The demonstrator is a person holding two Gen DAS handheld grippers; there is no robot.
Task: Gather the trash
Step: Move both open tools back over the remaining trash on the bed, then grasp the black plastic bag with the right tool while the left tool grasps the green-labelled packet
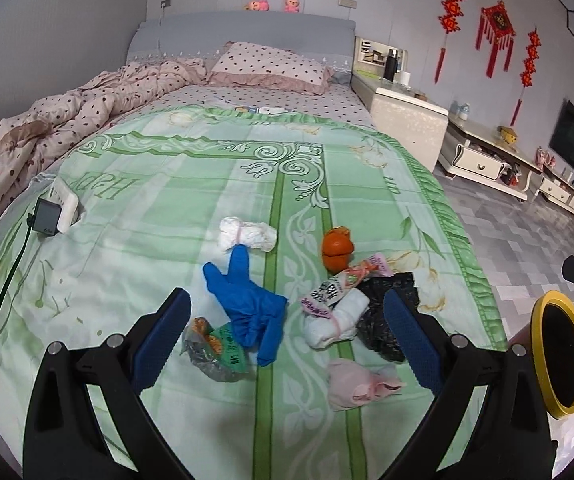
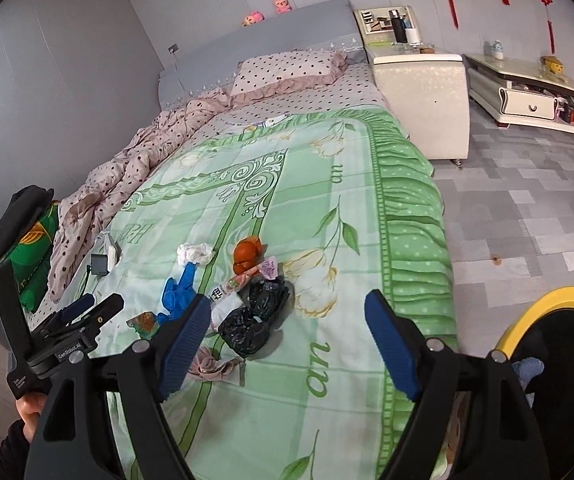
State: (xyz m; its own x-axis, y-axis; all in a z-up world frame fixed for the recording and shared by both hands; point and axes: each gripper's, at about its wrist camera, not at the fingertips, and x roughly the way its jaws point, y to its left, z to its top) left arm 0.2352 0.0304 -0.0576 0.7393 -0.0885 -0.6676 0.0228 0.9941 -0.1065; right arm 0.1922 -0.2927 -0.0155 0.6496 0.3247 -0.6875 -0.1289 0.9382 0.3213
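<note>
Near the bed's (image 1: 107,248) foot edge lies the trash: blue glove (image 1: 247,304), orange peel (image 1: 337,250), black bag (image 1: 383,320); left gripper (image 1: 287,340) and right gripper (image 2: 287,344) hover wide open, empty, presumably poised for picking.

Left wrist view: above the foot of the bed (image 1: 207,168), angled down along its length toward the headboard (image 1: 247,32), litter near. Right wrist view: further right, by the yellow-rimmed bin (image 2: 559,300), same downward heading, tilted. Shared: green quilt, blue glove (image 1: 247,304), orange peel (image 2: 247,256), bedside cabinet (image 2: 423,92).
</note>
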